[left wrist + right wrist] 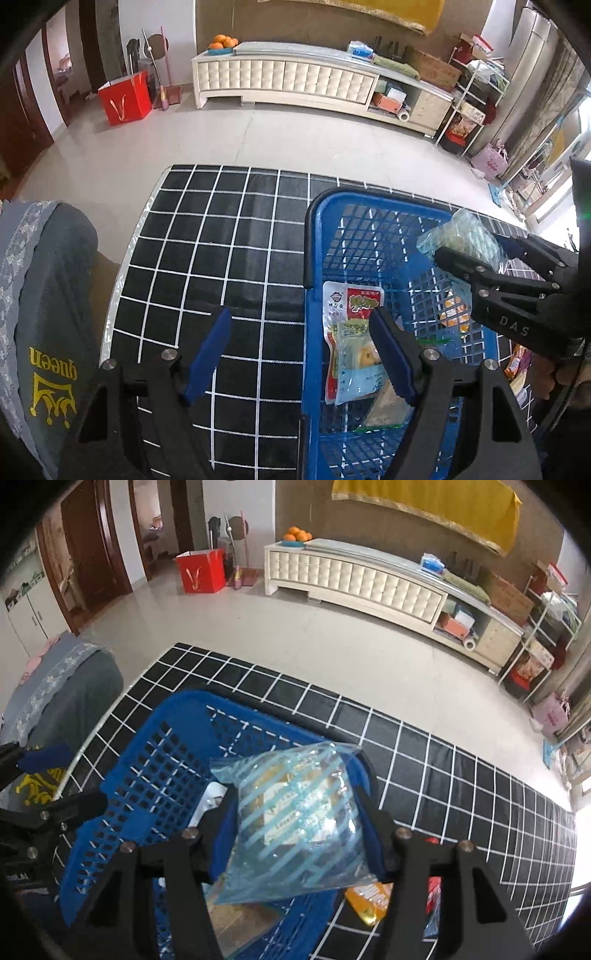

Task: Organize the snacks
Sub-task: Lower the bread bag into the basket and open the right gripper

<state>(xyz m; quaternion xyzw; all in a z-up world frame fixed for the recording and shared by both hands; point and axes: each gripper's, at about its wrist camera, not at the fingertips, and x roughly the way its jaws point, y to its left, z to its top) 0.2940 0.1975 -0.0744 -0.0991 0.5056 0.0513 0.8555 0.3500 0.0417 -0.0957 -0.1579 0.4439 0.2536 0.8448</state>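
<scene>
- Clear, blue-striped plastic wraps the snack now being carried; the right gripper has its fingers clamped on it from both sides, and the pack hangs over the basket, above the far rim.
- Blue lattice walls enclose several packs already inside: a red-and-white one, a pale one on top of it, and a triangular one nearer the camera.
- The left gripper holds nothing; its fingers stand well apart, astride the basket's near wall, one finger outside over the counter, the other inside above the packs.
- More snacks lie outside on the counter, just beside the basket: an orange one and a red one.
- Risks, as judged from here: the wrapper is slack and slippery, so the pack could slide out of the fingers early; let go this close to the far rim, it might tip outside onto the counter.
- The left finger inside the basket could catch the wall and drag the basket if the hand swings sideways.
- The two grippers are near each other over the basket and could knock together.
</scene>
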